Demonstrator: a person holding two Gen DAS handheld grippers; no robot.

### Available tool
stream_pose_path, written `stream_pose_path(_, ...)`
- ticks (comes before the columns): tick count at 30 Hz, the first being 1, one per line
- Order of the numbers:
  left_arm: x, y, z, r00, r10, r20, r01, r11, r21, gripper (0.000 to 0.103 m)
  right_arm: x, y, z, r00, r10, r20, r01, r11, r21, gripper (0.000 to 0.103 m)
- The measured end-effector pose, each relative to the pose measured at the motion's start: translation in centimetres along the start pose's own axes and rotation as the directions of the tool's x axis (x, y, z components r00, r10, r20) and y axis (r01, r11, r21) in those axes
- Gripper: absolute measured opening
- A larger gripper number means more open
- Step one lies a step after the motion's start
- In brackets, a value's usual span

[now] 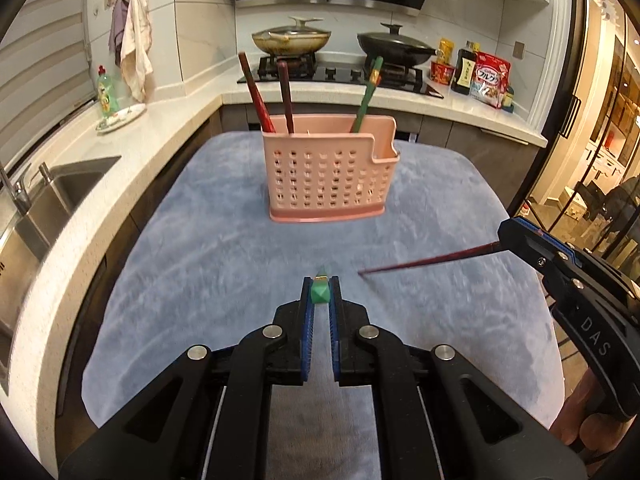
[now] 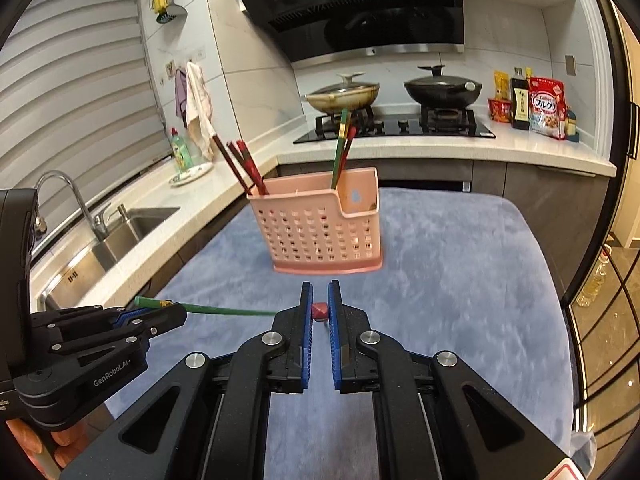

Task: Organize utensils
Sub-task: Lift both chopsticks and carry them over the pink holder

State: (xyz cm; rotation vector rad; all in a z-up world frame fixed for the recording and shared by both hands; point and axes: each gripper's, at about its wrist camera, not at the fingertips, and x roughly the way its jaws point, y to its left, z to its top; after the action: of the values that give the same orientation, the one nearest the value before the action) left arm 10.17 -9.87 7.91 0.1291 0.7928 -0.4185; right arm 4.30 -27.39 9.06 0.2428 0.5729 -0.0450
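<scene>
The left hand-held gripper (image 1: 320,294) is clamped on a green chopstick (image 1: 320,293), seen end-on between its blue pads in the left wrist view. In the right wrist view the same chopstick (image 2: 224,311) runs roughly level above the blue cloth (image 2: 460,280) that covers the surface, clear of it.

The right hand-held gripper (image 2: 320,312) is clamped on a dark red chopstick (image 2: 320,311), whose square end shows between the pads. In the left wrist view this chopstick (image 1: 428,262) extends from the right hand-held gripper toward the centre of the cloth; whether its tip touches the cloth is unclear because of motion blur.

A pink perforated utensil holder (image 1: 330,176) stands upright on the cloth beyond both grippers. Its large compartment holds dark red chopsticks (image 1: 258,96) leaning left. A green chopstick in the holder (image 1: 367,96) leans right near the divider, and the right wrist view shows a further red one beside it.
</scene>
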Motion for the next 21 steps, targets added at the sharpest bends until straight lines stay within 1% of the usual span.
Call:
stream_pose_path(7, 0.0, 0.5, 3.1, 0.999, 0.012, 0.048, -0.011, 1.000, -0.006, 0.007, 1.1, -0.7, 2.5, 0.999, 0.005, 0.033, -0.006, 1.000, 0.014, 0.007)
stream_pose_path(16, 0.7, 2.2, 7.3, 0.997, -0.002, 0.076, 0.005, 0.999, -0.038, 0.007, 2.7, -1.2, 5.3, 0.999, 0.025, 0.045, -0.027, 0.999, 0.040, 0.007)
stream_pose_path(21, 0.4, 3.1, 10.2, 0.994, -0.021, 0.109, 0.027, 0.998, -0.054, 0.007, 3.0, -1.2, 7.7, 0.996, 0.051, 0.077, -0.055, 0.997, 0.054, 0.007)
